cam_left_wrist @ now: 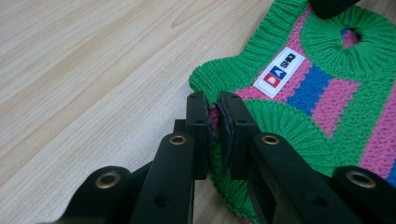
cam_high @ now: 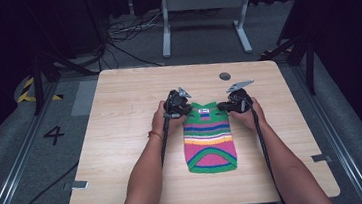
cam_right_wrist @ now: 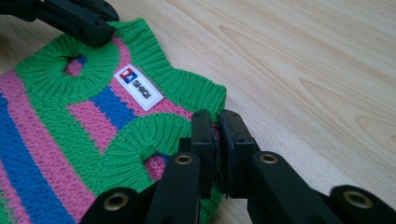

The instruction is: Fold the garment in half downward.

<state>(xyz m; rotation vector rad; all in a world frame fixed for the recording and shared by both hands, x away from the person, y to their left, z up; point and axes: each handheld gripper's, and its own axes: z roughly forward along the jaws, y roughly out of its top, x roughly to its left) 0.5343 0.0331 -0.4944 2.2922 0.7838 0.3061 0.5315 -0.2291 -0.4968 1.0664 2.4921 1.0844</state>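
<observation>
A small knitted sweater [cam_high: 209,139] with green, pink, blue and yellow stripes lies flat on the wooden table [cam_high: 120,118], collar end away from the person. A white label [cam_left_wrist: 279,72] [cam_right_wrist: 138,87] sits below its collar. My left gripper [cam_high: 185,109] [cam_left_wrist: 214,109] is shut on the sweater's [cam_left_wrist: 327,116] left shoulder edge, knit pinched between the jaws. On the other shoulder edge my right gripper [cam_high: 222,106] [cam_right_wrist: 216,122] is shut on the sweater [cam_right_wrist: 56,135], beside an armhole [cam_right_wrist: 154,165]. Both hands hold the grippers low at the table.
A round dark grommet [cam_high: 225,76] sits in the table near its far edge. Bare wood extends left, right and beyond the sweater. A white frame [cam_high: 200,14] and cables [cam_high: 127,32] lie on the floor behind the table.
</observation>
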